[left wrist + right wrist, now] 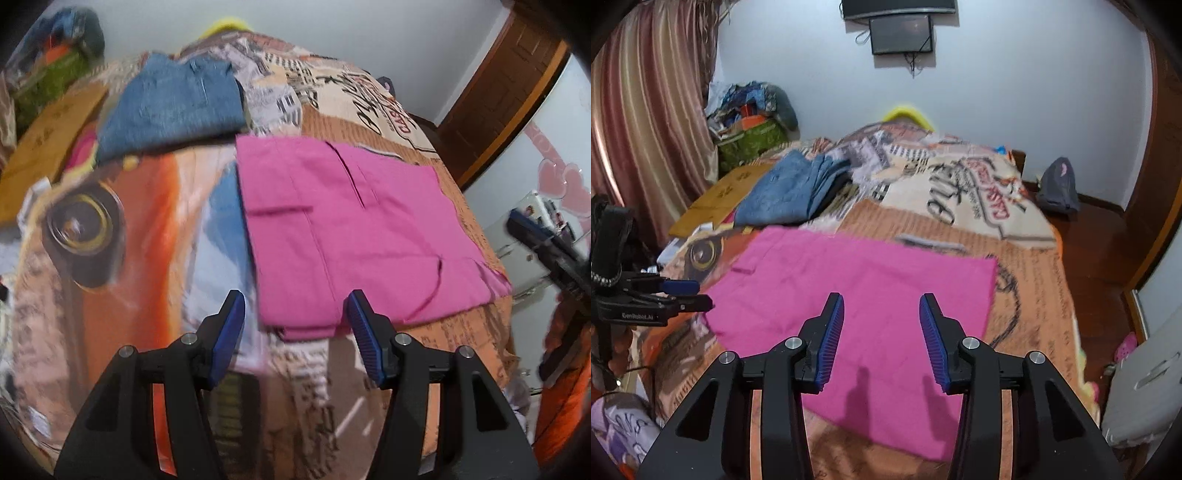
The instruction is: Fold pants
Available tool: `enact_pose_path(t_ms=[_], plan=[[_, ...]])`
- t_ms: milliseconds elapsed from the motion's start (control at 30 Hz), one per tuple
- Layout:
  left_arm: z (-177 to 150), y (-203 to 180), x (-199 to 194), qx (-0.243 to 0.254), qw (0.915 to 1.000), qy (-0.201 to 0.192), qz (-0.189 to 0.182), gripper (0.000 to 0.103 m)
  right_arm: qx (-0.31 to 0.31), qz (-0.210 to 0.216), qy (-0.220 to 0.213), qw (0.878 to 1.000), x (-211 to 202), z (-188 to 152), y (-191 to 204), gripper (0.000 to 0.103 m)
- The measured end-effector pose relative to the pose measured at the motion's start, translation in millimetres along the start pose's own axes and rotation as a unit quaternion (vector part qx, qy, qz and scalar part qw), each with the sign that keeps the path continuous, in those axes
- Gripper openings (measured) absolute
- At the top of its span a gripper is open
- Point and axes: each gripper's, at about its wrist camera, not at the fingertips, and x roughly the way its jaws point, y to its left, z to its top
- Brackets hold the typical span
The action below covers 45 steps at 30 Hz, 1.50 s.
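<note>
The pink pants point(354, 229) lie folded flat in a rough rectangle on the printed bedspread point(147, 236); they also show in the right wrist view point(864, 295). My left gripper point(295, 314) is open and empty, just above the near edge of the pants. My right gripper point(881, 317) is open and empty, hovering over the middle of the pants. The right gripper shows at the right edge of the left wrist view point(543, 243). The left gripper shows at the left edge of the right wrist view point(676, 295).
Folded blue jeans point(798, 188) lie on the bed beyond the pink pants, also in the left wrist view point(173, 103). A flat cardboard piece point(716, 199) lies beside them. Piled bags point(750, 125) and a curtain point(646, 122) stand at the left. A wooden floor point(1100, 251) runs at the right.
</note>
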Motion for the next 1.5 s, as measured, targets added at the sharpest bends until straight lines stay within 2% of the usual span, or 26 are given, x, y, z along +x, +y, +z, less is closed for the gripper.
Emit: enact_pose_path(t_ms=[133, 333, 467, 600, 767, 833, 867, 933, 1000, 1167, 1300, 1500], plan=[[-9.2, -2.1, 10.3, -0.022, 0.9991, 0.017, -0.031, 0.059, 0.014, 0.009, 0.036, 0.999, 23.2, -16.2, -0.4, 0.039], [-7.7, -0.3, 19.6, -0.05, 0.9972, 0.015, -0.054, 0.07, 0.007, 0.002, 0.081, 0.997, 42.2, -39.2, 3.3, 0.039], [-4.5, -3.1, 21.7, -0.054, 0.9959, 0.013, -0.072, 0.073, 0.0, -0.003, 0.074, 0.997, 41.9, -46.3, 5.5, 0.039], [5.7, -3.9, 29.0, -0.06, 0.9945, 0.027, -0.081, 0.08, 0.018, 0.015, 0.075, 0.997, 42.9, -48.6, -1.2, 0.039], [22.5, -3.0, 40.9, -0.069, 0.9935, 0.029, -0.086, 0.08, 0.027, 0.027, 0.073, 0.997, 43.0, -50.3, -2.4, 0.039], [25.4, -5.1, 42.5, -0.066, 0.9957, 0.024, -0.061, 0.069, 0.025, 0.029, 0.073, 0.997, 42.5, -51.0, -2.4, 0.039], [26.2, -6.6, 42.4, -0.06, 0.997, 0.021, -0.044, 0.059, 0.022, 0.031, 0.073, 0.997, 42.0, -51.0, -2.3, 0.039], [26.0, -8.0, 40.2, -0.054, 0.9976, 0.018, -0.041, 0.052, 0.019, 0.031, 0.074, 0.997, 41.3, -50.8, -3.4, 0.039], [26.3, -10.0, 37.1, -0.044, 0.9983, 0.013, -0.037, 0.04, 0.025, 0.035, 0.075, 0.996, 40.2, -51.5, -5.1, 0.039], [27.6, -27.7, 21.4, 0.02, 0.9996, -0.018, -0.006, 0.022, 0.018, 0.03, 0.079, 0.996, 37.1, -47.4, -5.3, 0.039], [30.7, -36.5, 3.9, 0.057, 0.9972, -0.047, 0.015, 0.019, 0.003, 0.012, 0.07, 0.997, 28.1, -36.8, -3.9, 0.039], [32.8, -42.2, -28.6, 0.095, 0.9889, -0.1, 0.056, 0.018, 0.017, 0.033, 0.039, 0.999, 19.8, -11.2, 3.5, 0.039]])
